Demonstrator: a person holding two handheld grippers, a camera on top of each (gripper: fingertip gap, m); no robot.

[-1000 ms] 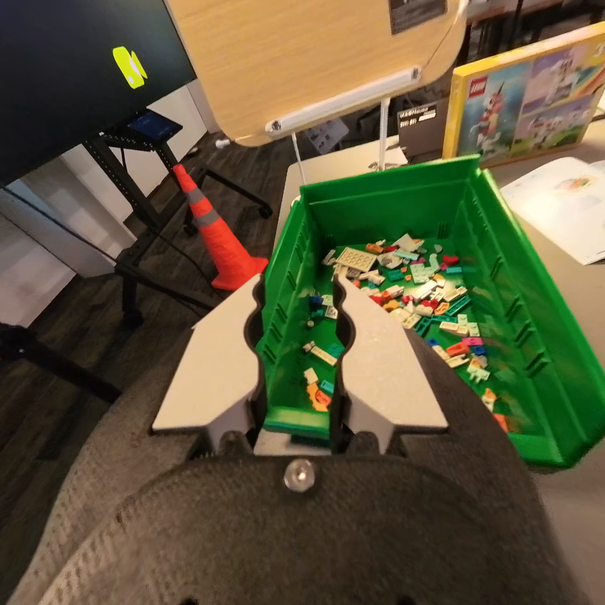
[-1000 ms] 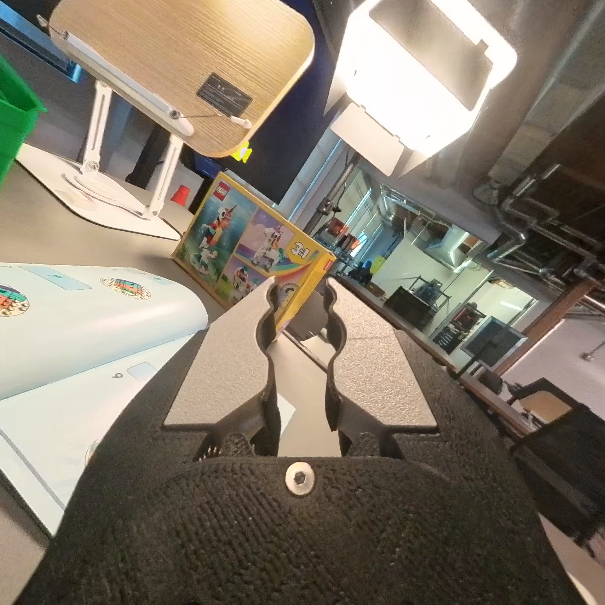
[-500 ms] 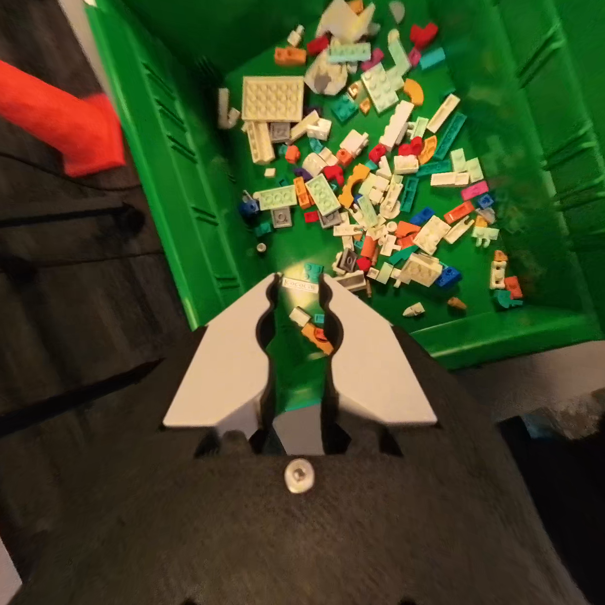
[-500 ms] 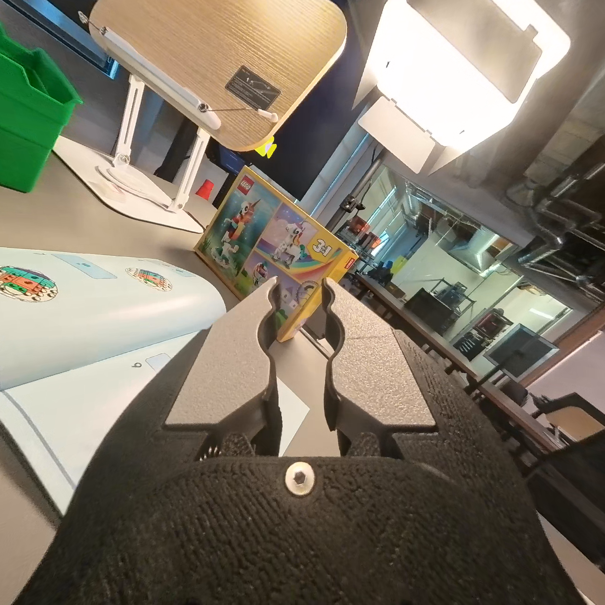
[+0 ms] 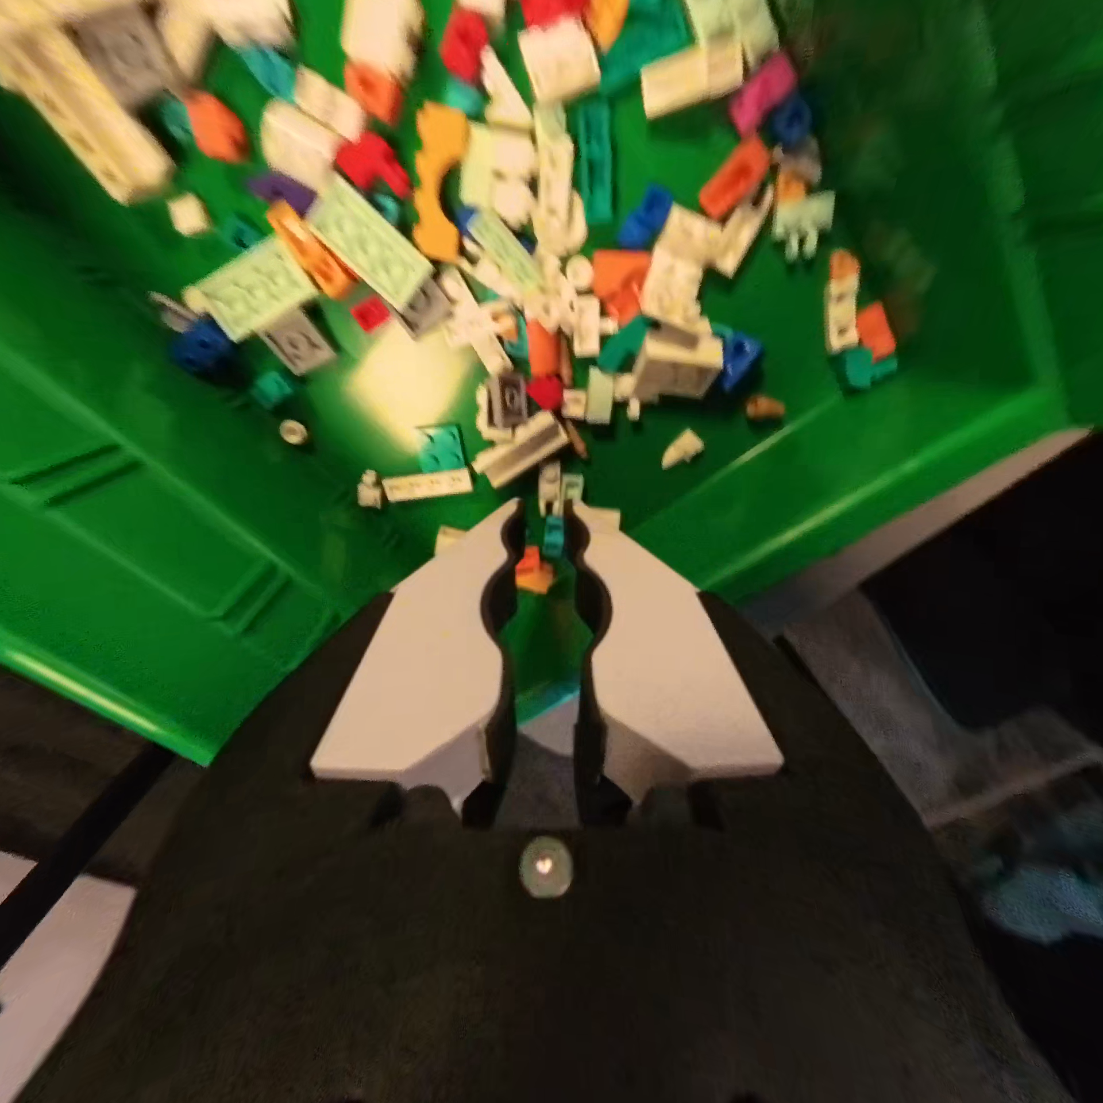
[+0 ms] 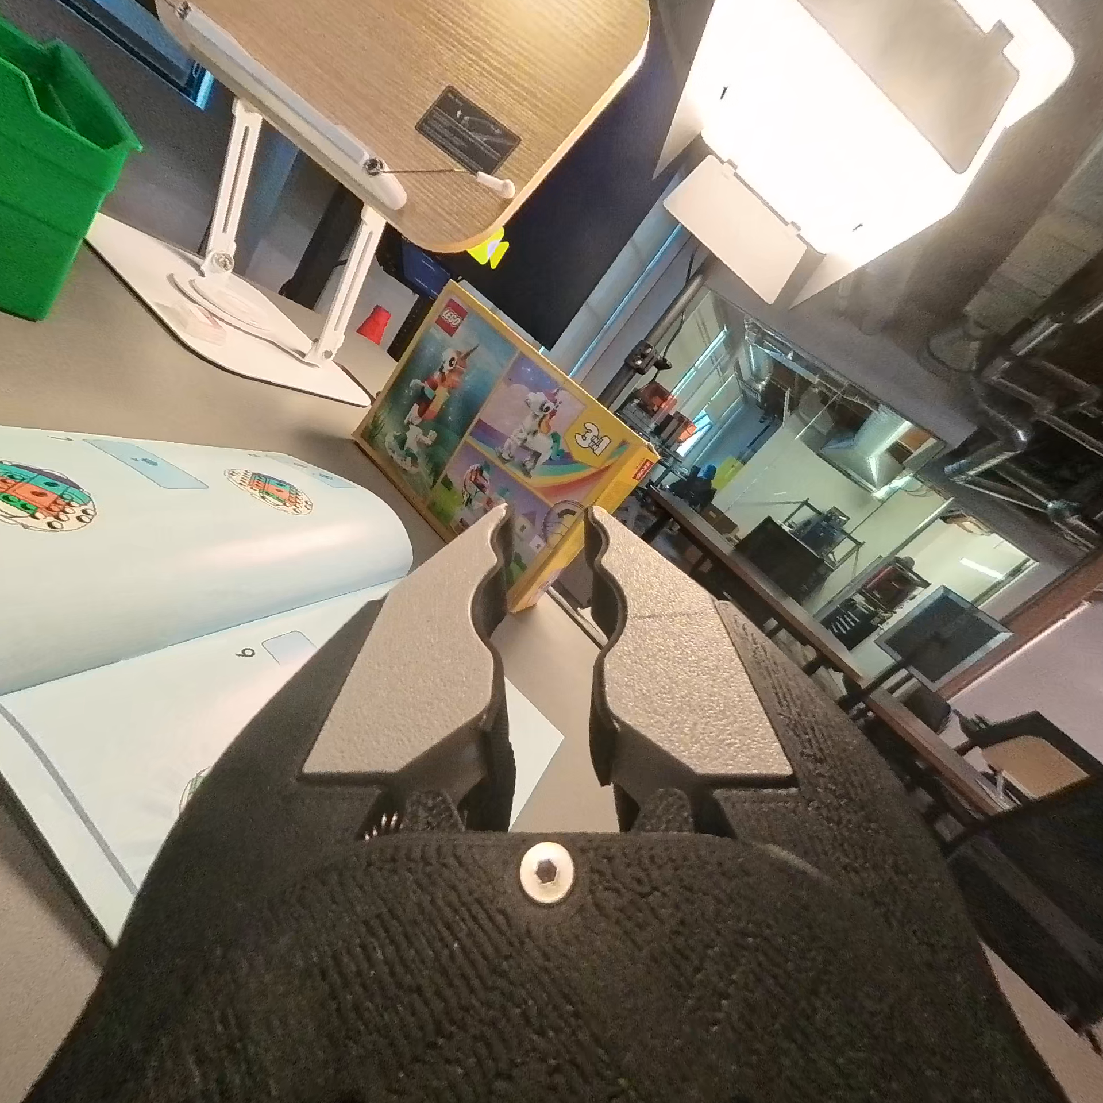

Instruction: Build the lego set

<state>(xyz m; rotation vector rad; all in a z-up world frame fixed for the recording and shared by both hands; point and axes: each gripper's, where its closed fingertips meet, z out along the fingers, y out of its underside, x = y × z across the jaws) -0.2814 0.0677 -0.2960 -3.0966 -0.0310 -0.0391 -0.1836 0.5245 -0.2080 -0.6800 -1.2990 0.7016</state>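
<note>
My left gripper (image 5: pixel 546 516) is open and empty, pointing down into the green bin (image 5: pixel 137 537) near its front wall. Loose lego pieces (image 5: pixel 537 250) of many colours cover the bin floor; the picture is blurred. A small teal piece (image 5: pixel 554 533) and an orange piece (image 5: pixel 533 574) show in the gap between my fingers, lying on the floor below. My right gripper (image 6: pixel 547 519) is open and empty, held above the table and aimed at the yellow lego box (image 6: pixel 501 430). The open instruction booklet (image 6: pixel 149 537) lies to its left.
A wooden-topped book stand (image 6: pixel 370 101) on a white base stands behind the booklet. The green bin's corner (image 6: pixel 48 161) shows at far left of the right wrist view. A bright light panel (image 6: pixel 865 119) hangs above. Grey table edge and dark floor lie right of the bin (image 5: pixel 955 597).
My left gripper has tipped downward and moved in over the bin, closer to the pieces. My right gripper has shifted slightly, bringing more of the bin and stand into view.
</note>
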